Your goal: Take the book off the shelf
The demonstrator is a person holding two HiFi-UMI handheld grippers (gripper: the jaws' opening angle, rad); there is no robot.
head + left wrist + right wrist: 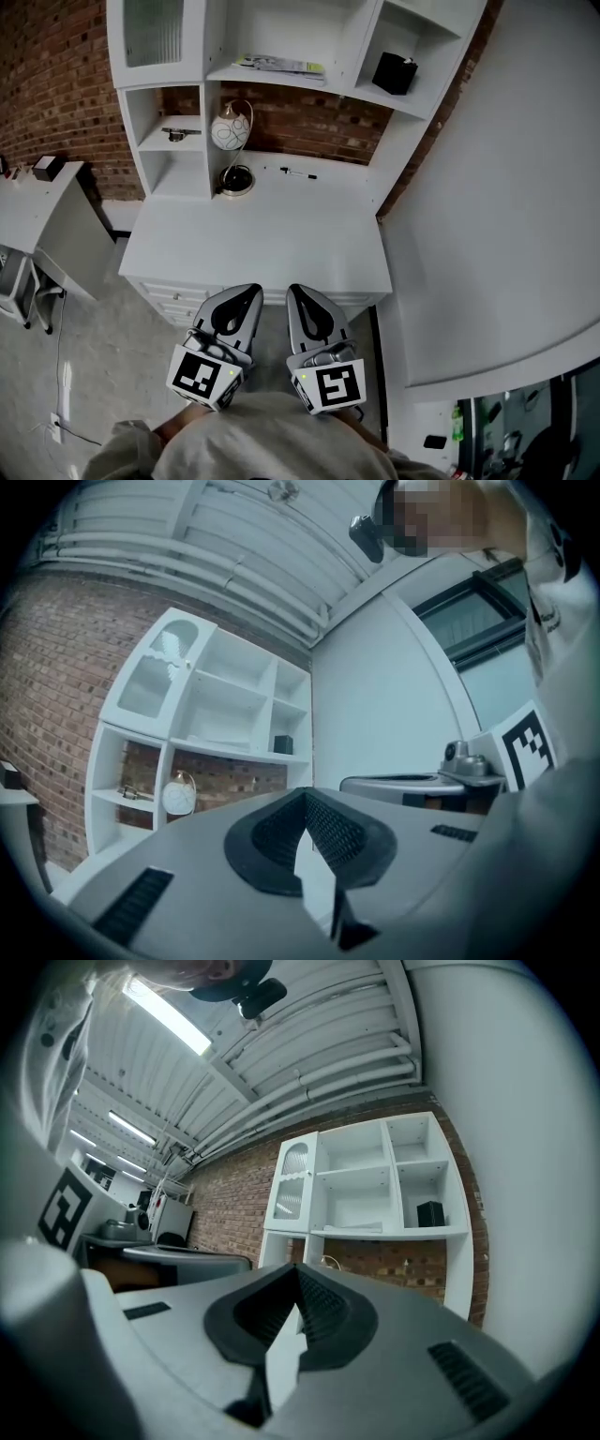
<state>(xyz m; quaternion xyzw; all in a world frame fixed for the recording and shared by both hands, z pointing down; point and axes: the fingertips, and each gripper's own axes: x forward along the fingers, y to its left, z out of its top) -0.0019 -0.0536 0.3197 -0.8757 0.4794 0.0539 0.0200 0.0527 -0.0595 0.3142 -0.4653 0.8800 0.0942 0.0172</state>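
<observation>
Left gripper [249, 292] and right gripper [296, 292] are pointing toward 12 o'clock, jaws closed on nothing, since the book [281, 65] is lying well apart.

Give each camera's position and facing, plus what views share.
Head view: on the person's head, looking steeply down at the white shelved desk; left gripper and right gripper show.
Left gripper view: on the left gripper, facing the shelves past its shut jaws; right gripper's cube shows.
Right gripper view: on the right gripper, likewise; left gripper's cube shows.
Shared: all show the small black box.
</observation>
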